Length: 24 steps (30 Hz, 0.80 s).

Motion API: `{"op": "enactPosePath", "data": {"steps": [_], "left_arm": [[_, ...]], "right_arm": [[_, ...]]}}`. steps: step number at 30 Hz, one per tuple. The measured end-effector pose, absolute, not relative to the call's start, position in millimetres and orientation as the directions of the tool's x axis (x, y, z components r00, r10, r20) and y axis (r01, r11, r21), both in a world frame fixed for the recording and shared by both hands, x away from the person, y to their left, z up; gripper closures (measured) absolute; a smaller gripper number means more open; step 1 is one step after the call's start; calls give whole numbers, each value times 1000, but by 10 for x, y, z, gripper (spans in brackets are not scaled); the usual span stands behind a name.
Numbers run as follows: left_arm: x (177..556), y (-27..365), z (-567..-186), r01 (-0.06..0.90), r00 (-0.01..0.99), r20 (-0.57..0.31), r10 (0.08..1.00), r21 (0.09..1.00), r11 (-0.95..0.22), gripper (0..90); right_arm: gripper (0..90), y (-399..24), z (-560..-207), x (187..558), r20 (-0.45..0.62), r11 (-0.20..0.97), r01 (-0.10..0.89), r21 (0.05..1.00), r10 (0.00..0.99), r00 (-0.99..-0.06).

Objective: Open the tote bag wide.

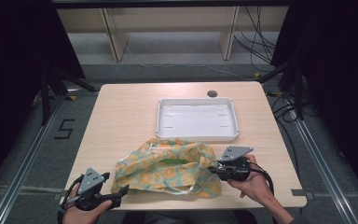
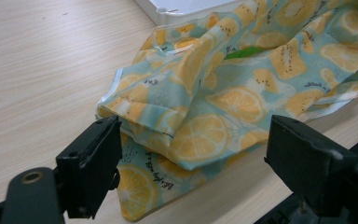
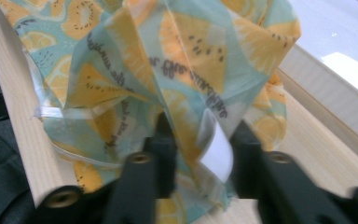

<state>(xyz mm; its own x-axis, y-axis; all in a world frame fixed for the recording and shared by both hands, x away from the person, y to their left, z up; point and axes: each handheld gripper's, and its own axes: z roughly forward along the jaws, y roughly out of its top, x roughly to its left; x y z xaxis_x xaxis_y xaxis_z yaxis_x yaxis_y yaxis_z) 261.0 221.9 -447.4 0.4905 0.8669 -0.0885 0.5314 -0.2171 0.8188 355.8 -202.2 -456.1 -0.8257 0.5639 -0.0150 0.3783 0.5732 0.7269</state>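
The left hand-held gripper (image 2: pixel 193 158) has its two black jaws standing wide apart on either side of the near corner of a crumpled fruit-print cloth bag (image 2: pixel 242 84), which lies on the wooden table (image 2: pixel 42 65) with a white tray (image 2: pixel 186 8) just behind it.

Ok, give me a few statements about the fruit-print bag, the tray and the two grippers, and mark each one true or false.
1. The white tray is empty. True.
2. The fruit-print bag lies inside the tray. False: it lies on the table, nearer the person than the tray.
3. The right gripper has bag fabric between its jaws. True.
4. The left gripper is clamped on the bag. False: its jaws stand wide apart at the bag's edge.
5. Something green shows in the bag's opening. True.
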Motion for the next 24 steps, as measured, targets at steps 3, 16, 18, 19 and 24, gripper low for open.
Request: {"op": "enactPosePath", "data": {"steps": [3,16,18,19,24], "left_arm": [[2608,2219,-4472,530,492,-92,866,820,-214,177],[2604,2217,-4472,531,504,-93,859,818,-223,176],[2610,2207,-4473,526,507,-95,857,821,-220,176],[2608,2210,-4473,525,509,-92,856,821,-224,177],[2612,2210,-4477,529,505,-96,858,819,-220,176]], "right_arm": [[854,-2082,-4556,3584,-10,565,387,729,573,-819],[890,-2506,-4444,3579,-19,554,391,735,593,-805],[890,-2623,-4440,3578,-17,561,395,727,590,-807],[889,-2674,-4438,3572,-14,555,401,728,598,-802],[889,-2830,-4441,3573,-1,546,426,722,616,-788]]}}
